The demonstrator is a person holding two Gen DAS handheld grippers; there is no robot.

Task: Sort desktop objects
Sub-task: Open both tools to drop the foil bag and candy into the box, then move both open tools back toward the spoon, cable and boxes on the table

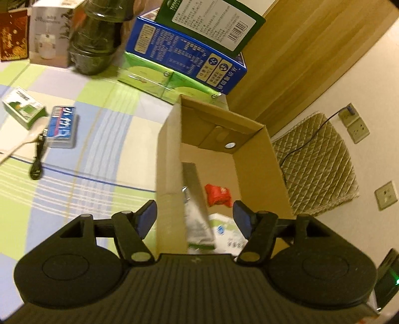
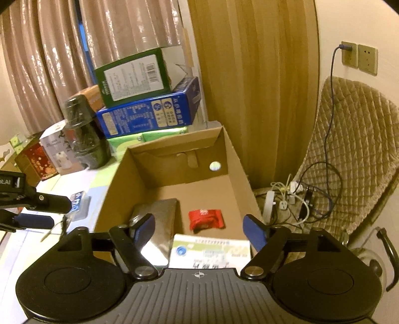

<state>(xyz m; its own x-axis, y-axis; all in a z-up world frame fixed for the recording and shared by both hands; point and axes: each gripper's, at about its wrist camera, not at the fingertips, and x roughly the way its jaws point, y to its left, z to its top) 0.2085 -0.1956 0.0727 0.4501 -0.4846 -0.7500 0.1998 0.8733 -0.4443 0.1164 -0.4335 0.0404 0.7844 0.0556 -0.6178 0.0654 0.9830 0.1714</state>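
Note:
An open cardboard box (image 1: pixel 259 159) (image 2: pixel 232 159) stands on the checked tablecloth. Inside lie a silver pouch (image 1: pixel 197 202) (image 2: pixel 159 224), a red packet (image 1: pixel 218 195) (image 2: pixel 205 218) and a white-green card box (image 1: pixel 227 233) (image 2: pixel 209 251). My left gripper (image 1: pixel 193 216) is open and empty, straddling the box's left wall. My right gripper (image 2: pixel 199 229) is open and empty above the box's near end. On the cloth to the left lie a blue-white pack (image 1: pixel 62 127) (image 2: pixel 78 199), a small green box (image 1: pixel 23 109), a black cable (image 1: pixel 38 159) and a white spoon (image 1: pixel 22 142).
Stacked blue (image 1: pixel 184 54) (image 2: pixel 149 114), green (image 1: pixel 212 20) (image 2: pixel 134 77) and light-green boxes (image 1: pixel 154 79) stand behind the cardboard box. A dark wrapped jar (image 1: pixel 97 42) (image 2: pixel 84 134) and a white carton (image 1: pixel 51 32) stand at the back. A quilted chair (image 2: pixel 349 154) with cables is right.

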